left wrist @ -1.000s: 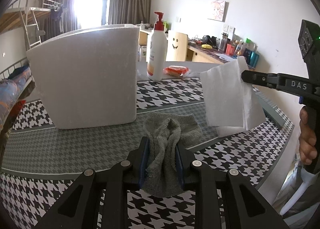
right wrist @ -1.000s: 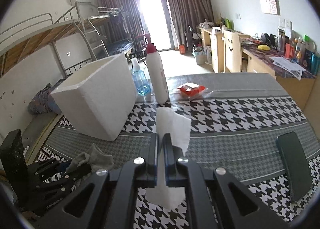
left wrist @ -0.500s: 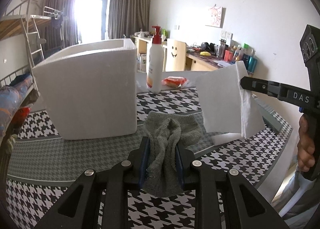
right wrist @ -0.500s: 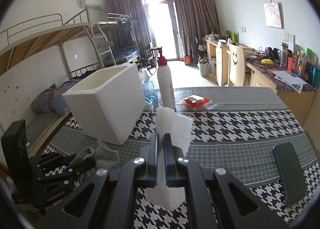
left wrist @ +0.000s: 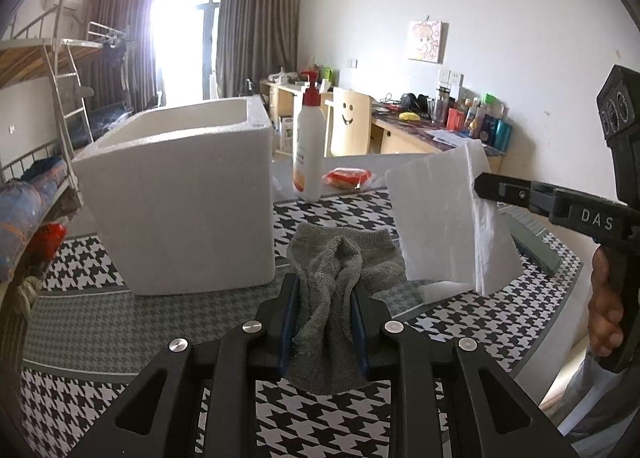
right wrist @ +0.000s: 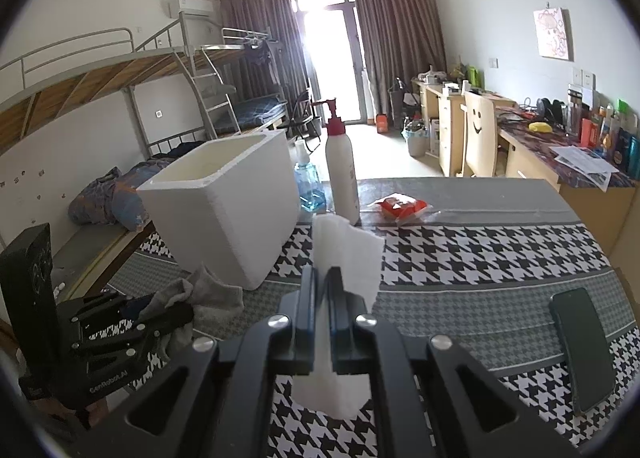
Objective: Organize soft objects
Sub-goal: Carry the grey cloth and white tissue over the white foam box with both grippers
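Note:
My left gripper (left wrist: 324, 290) is shut on a grey sock (left wrist: 340, 270), which bunches between the pads and hangs above the table. In the right wrist view the same left gripper (right wrist: 176, 310) shows at the lower left with the grey sock (right wrist: 208, 294). My right gripper (right wrist: 323, 282) is shut on a white paper tissue (right wrist: 344, 250) held upright; from the left wrist view the right gripper (left wrist: 482, 185) pinches the tissue (left wrist: 440, 217) at its right edge. An open white foam box (left wrist: 180, 193) (right wrist: 228, 197) stands behind, to the left of both grippers.
A white pump bottle (right wrist: 340, 169) with a red top and a red snack packet (right wrist: 400, 205) sit at the table's far side. A blue-liquid bottle (right wrist: 306, 181) stands behind the box. A dark phone (right wrist: 580, 350) lies at the right. The houndstooth tablecloth (right wrist: 480, 250) covers the table.
The left gripper has risen with the sock; the box's open top now shows in its view. The right gripper still holds the tissue, with the view tilted slightly upward.

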Demonstrator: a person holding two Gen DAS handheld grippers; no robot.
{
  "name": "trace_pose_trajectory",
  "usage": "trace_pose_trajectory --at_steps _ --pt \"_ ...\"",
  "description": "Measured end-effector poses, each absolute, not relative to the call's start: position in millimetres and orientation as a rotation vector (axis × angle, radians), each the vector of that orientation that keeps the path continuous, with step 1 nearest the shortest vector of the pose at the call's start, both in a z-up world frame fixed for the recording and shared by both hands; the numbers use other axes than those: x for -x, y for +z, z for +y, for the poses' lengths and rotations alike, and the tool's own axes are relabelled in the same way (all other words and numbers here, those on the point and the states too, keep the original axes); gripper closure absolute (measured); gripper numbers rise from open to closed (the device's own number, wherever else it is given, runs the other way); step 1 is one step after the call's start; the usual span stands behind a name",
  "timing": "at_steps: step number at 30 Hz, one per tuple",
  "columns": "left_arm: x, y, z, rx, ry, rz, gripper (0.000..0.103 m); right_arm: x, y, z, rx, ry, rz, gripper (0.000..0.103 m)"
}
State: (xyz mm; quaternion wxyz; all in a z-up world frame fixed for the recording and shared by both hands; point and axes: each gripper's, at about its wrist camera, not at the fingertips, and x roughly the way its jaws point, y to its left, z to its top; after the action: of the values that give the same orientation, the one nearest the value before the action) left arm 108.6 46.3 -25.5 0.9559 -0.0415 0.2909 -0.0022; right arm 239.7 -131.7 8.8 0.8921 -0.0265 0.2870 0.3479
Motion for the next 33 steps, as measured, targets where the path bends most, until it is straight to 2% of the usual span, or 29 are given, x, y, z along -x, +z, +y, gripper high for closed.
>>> trace_pose_trajectory --at_steps 33 --pt "-113.3 22.2 55.1 0.058 0.009 0.485 0.077 -239.5 38.1 -118.6 0.081 0.756 0.521 0.095"
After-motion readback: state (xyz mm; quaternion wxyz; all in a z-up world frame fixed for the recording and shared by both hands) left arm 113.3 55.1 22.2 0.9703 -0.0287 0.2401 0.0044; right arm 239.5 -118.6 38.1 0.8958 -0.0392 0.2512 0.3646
